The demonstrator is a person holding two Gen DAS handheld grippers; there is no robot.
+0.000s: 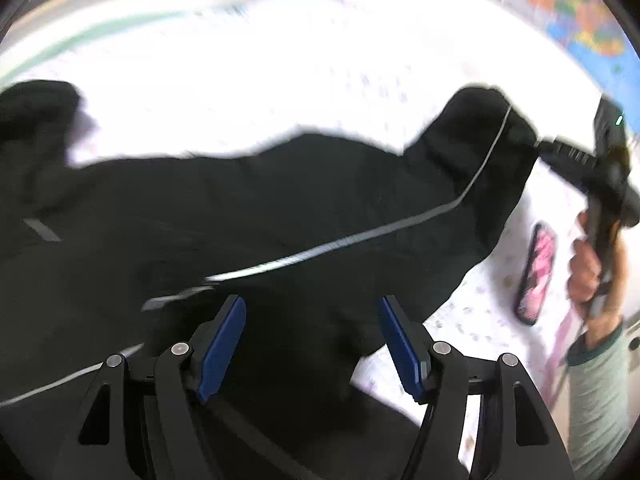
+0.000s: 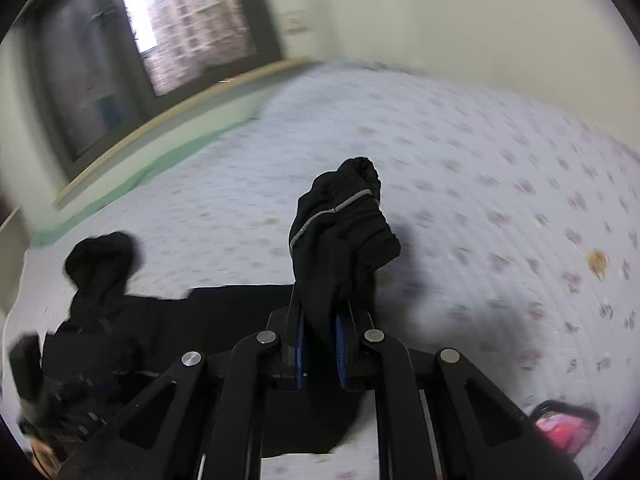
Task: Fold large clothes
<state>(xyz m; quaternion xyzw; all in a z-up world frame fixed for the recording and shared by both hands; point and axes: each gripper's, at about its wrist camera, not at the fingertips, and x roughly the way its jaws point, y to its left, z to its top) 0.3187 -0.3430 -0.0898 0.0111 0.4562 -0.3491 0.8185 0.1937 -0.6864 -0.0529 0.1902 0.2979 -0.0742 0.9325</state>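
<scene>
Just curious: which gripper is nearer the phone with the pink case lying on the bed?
Right. The right gripper, clamping the black garment's cuff, hangs just above the phone; the left gripper hovers open over the garment's middle.

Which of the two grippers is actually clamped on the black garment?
The right gripper: its pads pinch a bunched end of the black garment. The left gripper is open, nothing between its pads.

The left two-finger gripper of black plastic (image 1: pixel 312 344) is showing flat blue rubber pads (image 1: pixel 222 348) on angular black fingers, its linkage arms pinned with round silver screws. The matching right gripper (image 2: pixel 320 340) is carrying ribbed blue pads and the same silver pivots. The person's hand (image 1: pixel 592 268) is emerging from a pale grey-green sleeve with a darker green cuff (image 1: pixel 600 384).
</scene>
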